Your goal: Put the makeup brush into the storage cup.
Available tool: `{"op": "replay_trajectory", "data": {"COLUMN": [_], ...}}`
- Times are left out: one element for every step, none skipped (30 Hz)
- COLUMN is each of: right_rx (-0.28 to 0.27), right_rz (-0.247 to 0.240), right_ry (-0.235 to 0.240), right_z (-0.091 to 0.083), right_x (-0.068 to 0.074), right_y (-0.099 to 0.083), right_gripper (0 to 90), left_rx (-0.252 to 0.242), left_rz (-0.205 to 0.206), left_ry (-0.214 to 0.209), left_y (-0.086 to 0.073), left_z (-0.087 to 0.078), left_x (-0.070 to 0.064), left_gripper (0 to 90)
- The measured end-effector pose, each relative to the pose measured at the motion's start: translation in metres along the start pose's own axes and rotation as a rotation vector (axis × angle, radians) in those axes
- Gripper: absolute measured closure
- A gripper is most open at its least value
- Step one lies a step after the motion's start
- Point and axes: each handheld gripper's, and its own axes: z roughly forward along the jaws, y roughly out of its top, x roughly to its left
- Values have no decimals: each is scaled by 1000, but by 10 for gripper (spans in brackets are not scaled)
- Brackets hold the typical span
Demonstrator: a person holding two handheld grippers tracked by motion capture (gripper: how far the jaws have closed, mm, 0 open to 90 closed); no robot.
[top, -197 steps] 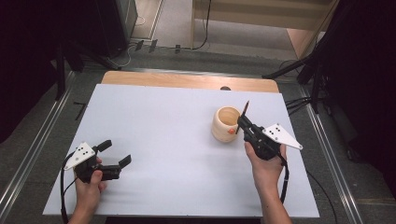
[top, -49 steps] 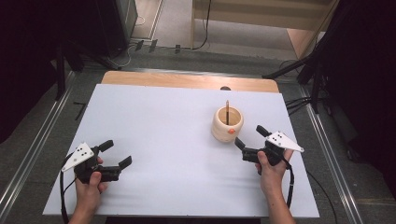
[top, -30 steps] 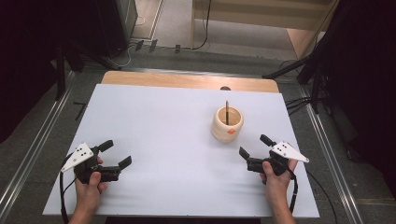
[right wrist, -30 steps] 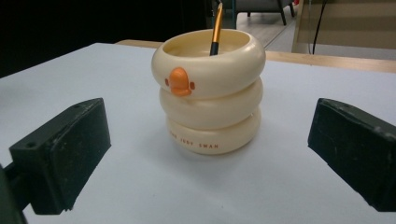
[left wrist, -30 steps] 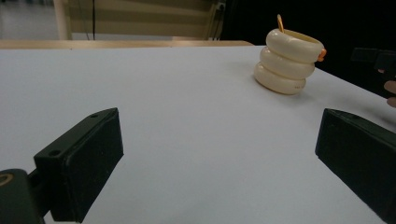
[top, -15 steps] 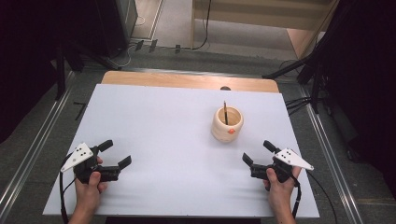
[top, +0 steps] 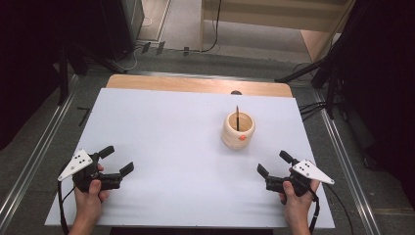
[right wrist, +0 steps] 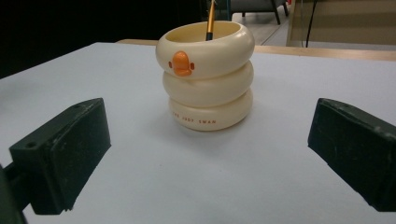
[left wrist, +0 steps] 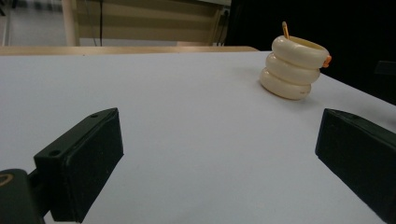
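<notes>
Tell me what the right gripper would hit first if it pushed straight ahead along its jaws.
Most likely the cream duck-faced pen holder: it stands dead centre between the open jaws of the right gripper, with bare white table in between. The pencil stands inside it.

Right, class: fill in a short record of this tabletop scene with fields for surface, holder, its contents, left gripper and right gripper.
surface: white table top, wooden strip along its far edge
holder: cream ringed pen holder with an orange beak-like knob, upright, on the right half of the table
contents: one pencil standing inside, leaning on the rim
left gripper: left gripper, jaws apart, holding nothing, near the front left
right gripper: right gripper, jaws apart, holding nothing, near the front right, facing the holder
</notes>
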Motion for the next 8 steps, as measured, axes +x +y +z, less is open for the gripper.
{"op": "replay_trajectory", "data": {"right_rx": [-2,-3,-2,-3,-3,-3,-3,-2], "right_rz": [1,1,-2,-3,-4,-5,-7,-5], "right_ry": [-1,-1,-1,0,3,3,2,0], "right_z": [0,0,0,0,0,1,1,1], "right_x": [0,0,0,0,0,0,0,0], "right_y": [0,0,0,0,0,0,0,0], "right_gripper": [0,0,0,0,0,0,0,0], "left_rx": [1,1,1,1,2,5,5,5], "left_rz": [1,2,1,1,2,4,1,-2], "left_ry": [1,0,0,0,0,0,0,0], "left_y": [0,0,0,0,0,0,0,0], "left_z": [0,0,0,0,1,1,1,2], "left_x": [0,0,0,0,0,1,1,0], "left_gripper": [16,16,16,16,16,16,16,16]}}
